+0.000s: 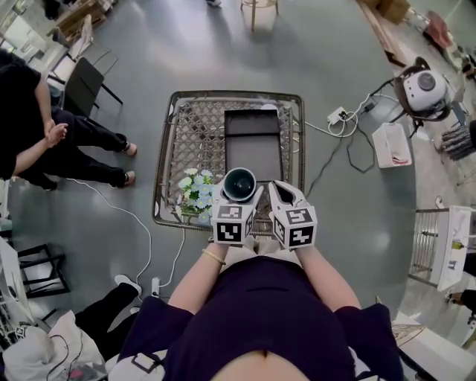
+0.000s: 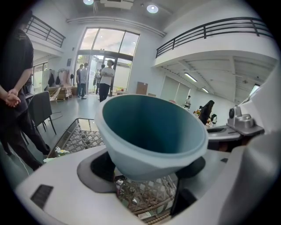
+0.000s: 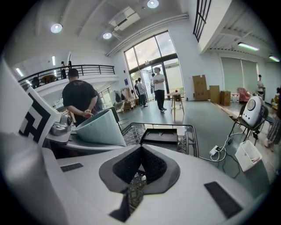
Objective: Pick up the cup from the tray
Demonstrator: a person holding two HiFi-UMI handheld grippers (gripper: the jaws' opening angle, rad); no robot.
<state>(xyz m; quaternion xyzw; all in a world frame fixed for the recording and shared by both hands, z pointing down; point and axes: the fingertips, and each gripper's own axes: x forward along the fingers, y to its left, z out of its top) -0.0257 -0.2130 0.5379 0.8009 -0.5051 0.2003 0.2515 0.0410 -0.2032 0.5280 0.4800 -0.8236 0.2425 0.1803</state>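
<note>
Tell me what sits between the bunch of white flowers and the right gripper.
The pale blue round cup, clamped in the left gripper, sits between the white flowers and the right gripper; the head view shows it.

Below me stood a woven wicker worktop point(image 1: 195, 130) in a metal frame. On its near left corner lay a bunch of white flowers point(image 1: 195, 190) with green leaves. Left of the worktop a person in black point(image 1: 82, 138) stood with hands clasped, a black chair point(image 1: 80, 83) just past them. Right of the worktop a white power strip point(image 1: 338, 115) lay on the grey floor point(image 1: 149, 45), a white box point(image 1: 392, 144) farther right. Beyond the worktop's far edge stood a wooden stool point(image 1: 259, 10).
</note>
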